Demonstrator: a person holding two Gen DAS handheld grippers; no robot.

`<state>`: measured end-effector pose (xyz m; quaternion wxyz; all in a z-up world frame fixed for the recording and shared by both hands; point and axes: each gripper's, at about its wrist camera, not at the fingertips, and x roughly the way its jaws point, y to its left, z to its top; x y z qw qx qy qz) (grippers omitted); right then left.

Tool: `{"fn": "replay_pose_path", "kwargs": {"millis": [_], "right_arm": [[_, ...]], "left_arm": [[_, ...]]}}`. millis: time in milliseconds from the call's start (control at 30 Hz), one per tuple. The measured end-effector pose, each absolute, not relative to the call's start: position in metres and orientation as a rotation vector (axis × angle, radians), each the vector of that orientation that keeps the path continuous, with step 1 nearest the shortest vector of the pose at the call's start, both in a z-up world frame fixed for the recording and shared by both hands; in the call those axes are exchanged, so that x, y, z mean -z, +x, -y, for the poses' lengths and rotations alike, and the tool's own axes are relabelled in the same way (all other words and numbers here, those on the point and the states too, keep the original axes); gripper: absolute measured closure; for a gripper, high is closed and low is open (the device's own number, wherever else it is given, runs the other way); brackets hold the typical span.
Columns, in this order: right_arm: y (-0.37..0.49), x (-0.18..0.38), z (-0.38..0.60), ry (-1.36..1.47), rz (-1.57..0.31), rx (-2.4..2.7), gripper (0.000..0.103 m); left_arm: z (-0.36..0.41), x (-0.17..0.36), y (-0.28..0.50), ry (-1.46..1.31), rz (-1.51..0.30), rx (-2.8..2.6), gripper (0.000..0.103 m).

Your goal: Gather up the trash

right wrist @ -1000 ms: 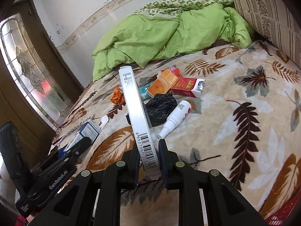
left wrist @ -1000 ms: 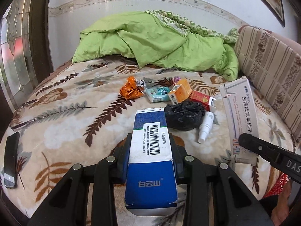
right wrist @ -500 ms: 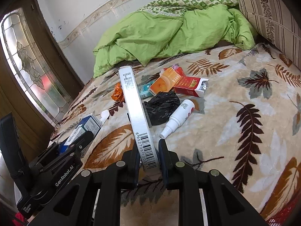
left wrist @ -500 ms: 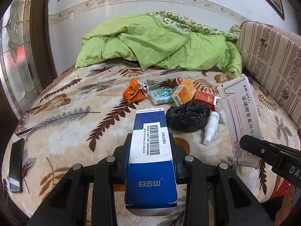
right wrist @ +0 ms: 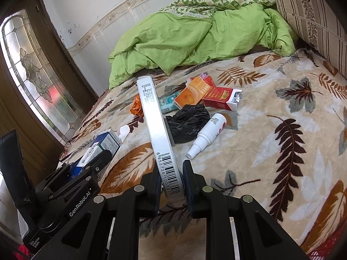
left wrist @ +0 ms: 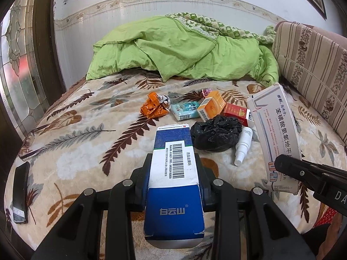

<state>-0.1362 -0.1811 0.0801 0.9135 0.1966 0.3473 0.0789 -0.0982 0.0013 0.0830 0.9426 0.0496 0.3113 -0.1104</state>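
Jaws on both our grippers are clenched: the left gripper (left wrist: 173, 179) holds a blue medicine box (left wrist: 173, 186), the right gripper (right wrist: 172, 182) a flat white box (right wrist: 160, 138) edge-on, long axis pointing away. Remaining litter, likely trash, lies farther up the bed (right wrist: 292, 151) around the black bag (left wrist: 216, 133), nearer our right.

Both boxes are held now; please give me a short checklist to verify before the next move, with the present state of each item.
1. Blue and white box clamped in the left gripper, jaws on both sides: ok.
2. Flat white box clamped edge-on in the right gripper: ok.
3. The two grippers apart, not touching: ok.
4. Trash bin or open bag in view to drop the boxes: not ok, none visible.
5. Remaining trash on the blanket, such as the black bag and spray bottle: not ok, uncollected.
6. Black phone well away from the trash: ok.
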Motion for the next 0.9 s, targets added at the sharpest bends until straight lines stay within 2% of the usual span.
{"fn": "replay_pose_path", "kwargs": {"millis": [900], "right_arm": [[-0.1421,-0.0817,0.1840,0.417,-0.708,-0.160,0.083]], "left_arm": [[0.0013,-0.0826,-0.0984,0.112,-0.629,0.226,0.070]]}}
